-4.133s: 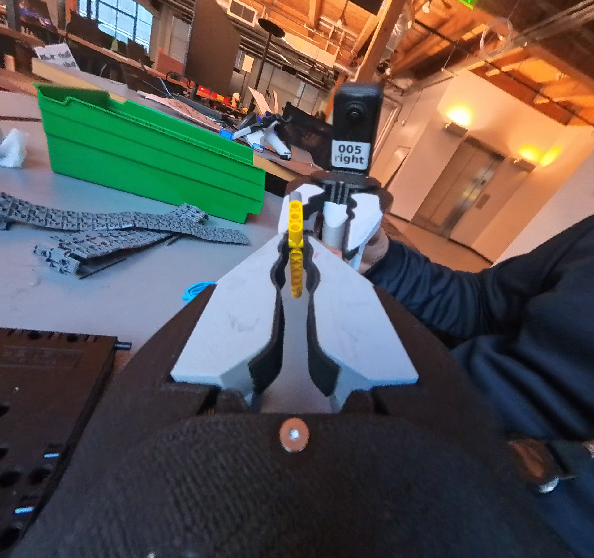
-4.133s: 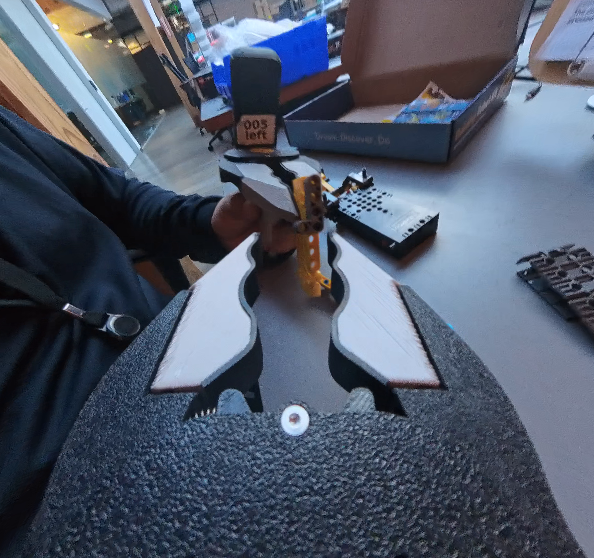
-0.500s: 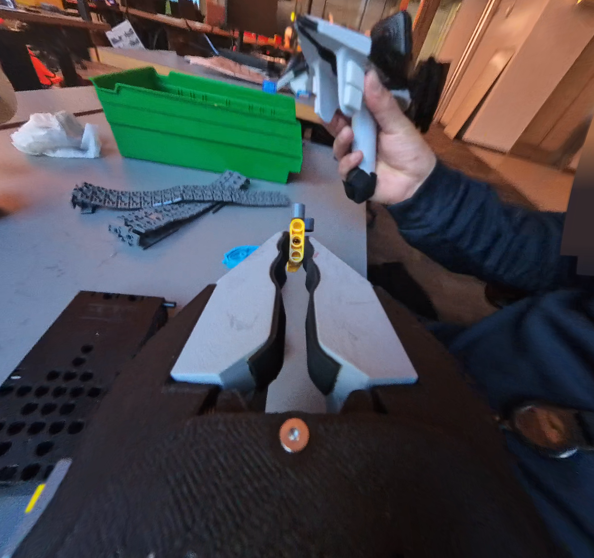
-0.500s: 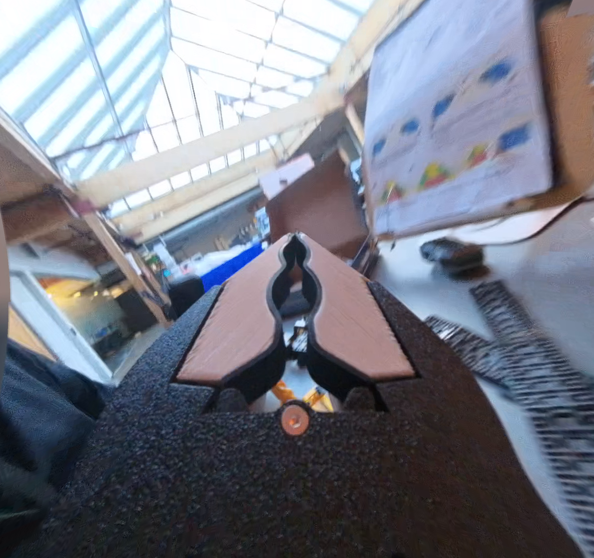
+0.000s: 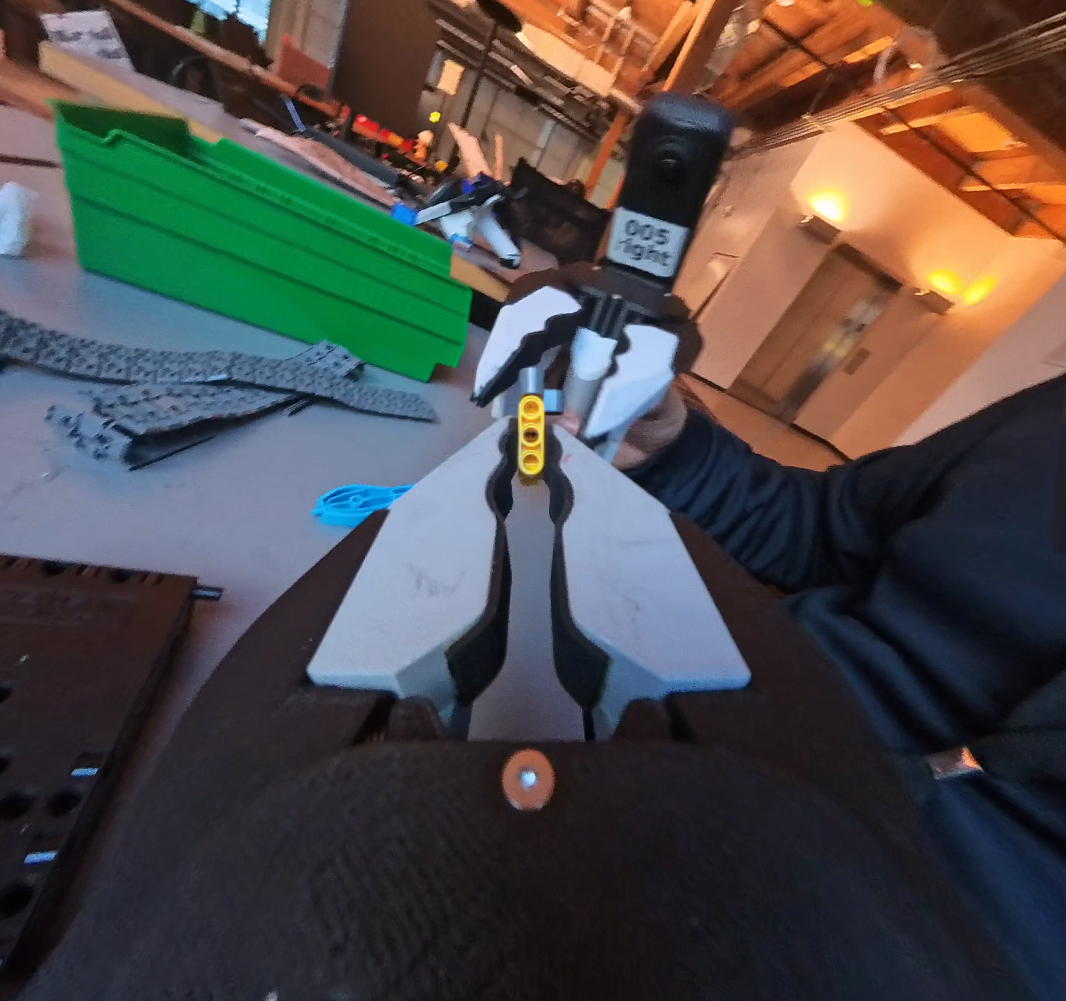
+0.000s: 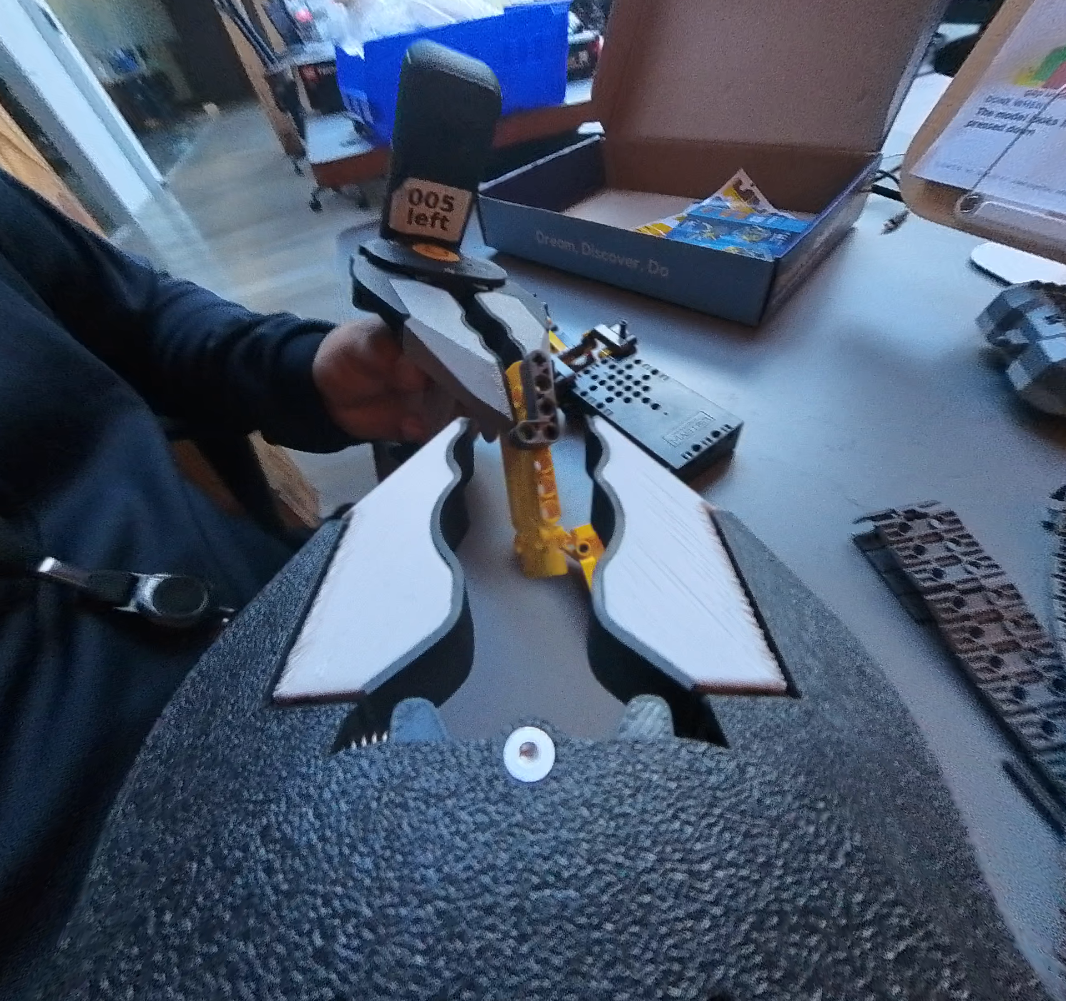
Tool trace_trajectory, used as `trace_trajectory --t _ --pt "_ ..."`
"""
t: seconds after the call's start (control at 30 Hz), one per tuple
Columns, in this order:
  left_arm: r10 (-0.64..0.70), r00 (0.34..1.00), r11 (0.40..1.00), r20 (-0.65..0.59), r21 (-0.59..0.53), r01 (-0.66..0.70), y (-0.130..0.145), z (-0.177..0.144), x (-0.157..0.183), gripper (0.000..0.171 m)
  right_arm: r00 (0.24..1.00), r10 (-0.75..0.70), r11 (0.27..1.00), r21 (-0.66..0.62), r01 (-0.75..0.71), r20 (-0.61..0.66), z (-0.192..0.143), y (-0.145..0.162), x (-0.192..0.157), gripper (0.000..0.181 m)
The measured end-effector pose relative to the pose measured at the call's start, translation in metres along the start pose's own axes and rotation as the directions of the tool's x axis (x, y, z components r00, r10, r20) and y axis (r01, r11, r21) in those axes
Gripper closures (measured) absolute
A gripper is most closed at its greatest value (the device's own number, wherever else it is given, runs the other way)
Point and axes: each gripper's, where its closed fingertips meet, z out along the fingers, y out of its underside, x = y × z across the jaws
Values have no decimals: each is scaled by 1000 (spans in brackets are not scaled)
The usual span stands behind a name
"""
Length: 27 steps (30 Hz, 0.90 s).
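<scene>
The jaws of my left gripper (image 5: pixel 530 432) are clenched on a yellow holed beam (image 5: pixel 531 449). They pinch it only at their very tips, at the centre of the left wrist view, with a small grey connector (image 5: pixel 531 380) on its far end. The right gripper (image 6: pixel 525 437) has its jaws spread and grasps nothing. In its own view the yellow beam (image 6: pixel 533 489) hangs down between them, with the grey piece (image 6: pixel 539 396) at the top. The beam's lower end sits very close to the right-hand jaw, and I cannot tell whether they touch. The assembly is held up off the bench (image 5: pixel 173 512). A black perforated block (image 6: pixel 646 408) lies just behind it, an open cardboard box (image 6: pixel 663 269) sits in the upper right, and a green bin (image 5: pixel 259 246) and grey track strips (image 5: pixel 202 379) lie at the left of the left wrist view. My worry is the shallow tip grip. A sideways nudge from the spread jaws could pivot the beam or pop it free. If they close off-centre they could twist the grey connector loose. The beam hangs near the bench edge, so I judge a dropped part could fall to the floor.
</scene>
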Motion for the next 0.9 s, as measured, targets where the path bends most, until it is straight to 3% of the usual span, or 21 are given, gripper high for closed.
trace_trajectory --t 0.1,0.23,0.47,0.6,0.73,0.8,0.9 --pt "37 996 998 -80 59 -32 -7 -4 11 166 996 29 996 79 -35 83 -2 -12 -11 168" --pt "66 989 989 -136 138 -47 -17 -8 20 166 995 29 994 98 -38 95 2 -12 -20 168" --pt "128 986 989 -106 92 -118 -17 -8 22 163 999 -18 995 100 14 44 4 -12 -21 175" --pt "232 972 971 38 -67 -229 1 -7 0 166 981 -137 988 -96 124 -139 5 8 2 166" --pt "347 924 921 163 -244 -303 15 -12 -27 165 898 -209 923 -382 50 -387 -6 42 39 160" --pt "360 917 917 173 -244 -314 15 -13 -29 165 834 -293 879 -474 43 -467 -17 53 54 160" --pt "348 924 925 159 -220 -310 12 -11 -23 166 798 -362 851 -520 73 -481 -22 59 56 167"
